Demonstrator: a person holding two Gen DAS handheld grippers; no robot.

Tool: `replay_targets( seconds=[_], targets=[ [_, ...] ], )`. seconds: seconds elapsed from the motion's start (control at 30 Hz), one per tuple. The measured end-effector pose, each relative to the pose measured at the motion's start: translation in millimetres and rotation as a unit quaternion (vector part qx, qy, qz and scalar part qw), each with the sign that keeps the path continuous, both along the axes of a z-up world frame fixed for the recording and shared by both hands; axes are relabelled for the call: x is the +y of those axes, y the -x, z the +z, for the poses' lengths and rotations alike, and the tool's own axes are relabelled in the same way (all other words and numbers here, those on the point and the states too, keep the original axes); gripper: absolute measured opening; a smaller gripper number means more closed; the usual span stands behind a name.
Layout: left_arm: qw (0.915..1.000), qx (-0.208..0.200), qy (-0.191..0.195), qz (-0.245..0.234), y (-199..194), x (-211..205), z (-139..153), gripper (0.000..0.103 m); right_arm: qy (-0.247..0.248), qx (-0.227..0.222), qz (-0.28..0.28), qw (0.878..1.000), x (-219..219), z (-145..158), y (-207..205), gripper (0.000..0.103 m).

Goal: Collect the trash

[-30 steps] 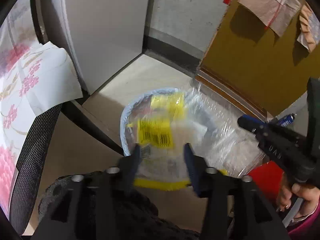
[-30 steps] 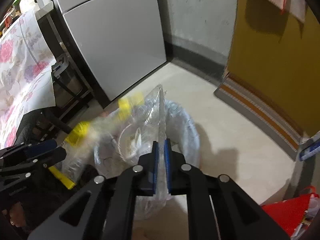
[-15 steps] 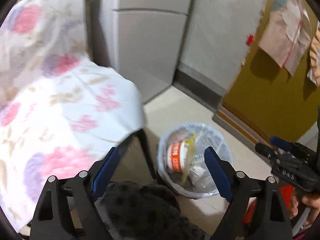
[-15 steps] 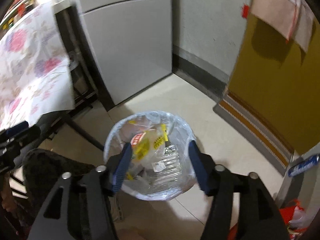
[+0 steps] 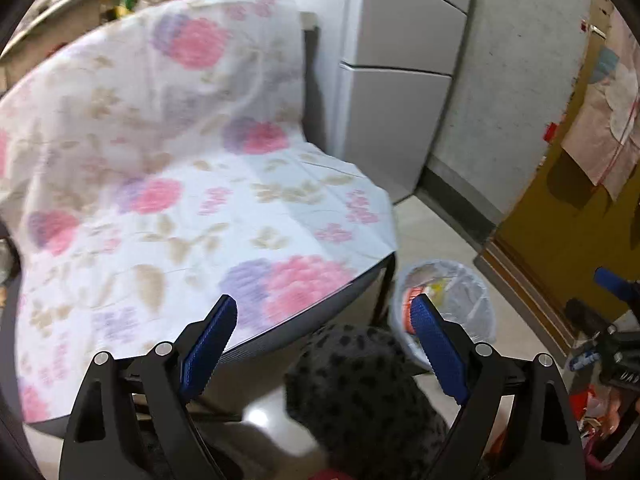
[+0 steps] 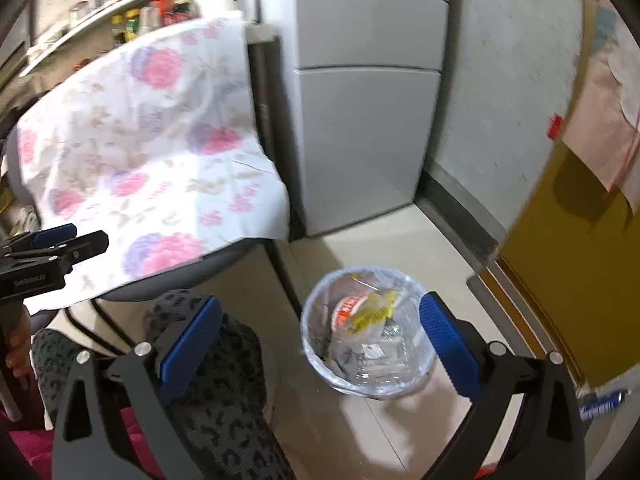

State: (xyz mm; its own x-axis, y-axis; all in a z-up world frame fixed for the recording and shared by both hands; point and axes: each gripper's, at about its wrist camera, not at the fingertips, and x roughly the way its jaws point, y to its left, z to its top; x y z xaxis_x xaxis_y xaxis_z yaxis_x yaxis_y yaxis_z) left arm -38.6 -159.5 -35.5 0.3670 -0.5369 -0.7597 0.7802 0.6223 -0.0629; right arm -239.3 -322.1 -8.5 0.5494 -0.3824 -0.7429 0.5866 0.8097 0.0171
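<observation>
Trash: clear crumpled plastic wrap [image 6: 380, 354], yellow-printed wrapper [image 6: 370, 314], red-lettered white cup [image 6: 347, 307], all inside round bin with clear liner [image 6: 316, 344], on floor right of floral-covered chair [image 6: 160, 184]. Left gripper [image 5: 324, 338] spread, empty. Right gripper [image 6: 320, 330] opening, nothing between.

We see even indoor light and soft shadows on the pale floor [image 6: 360, 248]. Motion blur smears the flowered cloth [image 5: 160, 184] in the left wrist view, while the right wrist view is a little sharper. Fisheye bending curves the fridge [image 6: 360, 120], and black vignette fills every corner.
</observation>
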Motion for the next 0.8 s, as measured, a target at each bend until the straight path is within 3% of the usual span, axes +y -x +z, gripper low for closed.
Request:
replay_targets(
  seconds=[0.23, 0.8],
  targets=[
    [0.9997, -0.022, -0.011, 0.010, 14.1, 37.5, 20.6, 0.088, 0.026, -0.008, -0.002, 1.000, 6.7, 21.5, 9.0, 0.097],
    [0.9994, -0.027, -0.019, -0.008, 22.9, 23.9, 17.2, 0.088, 0.026, -0.011, -0.007, 1.000, 8.9, 17.7, 11.7, 0.097]
  ],
)
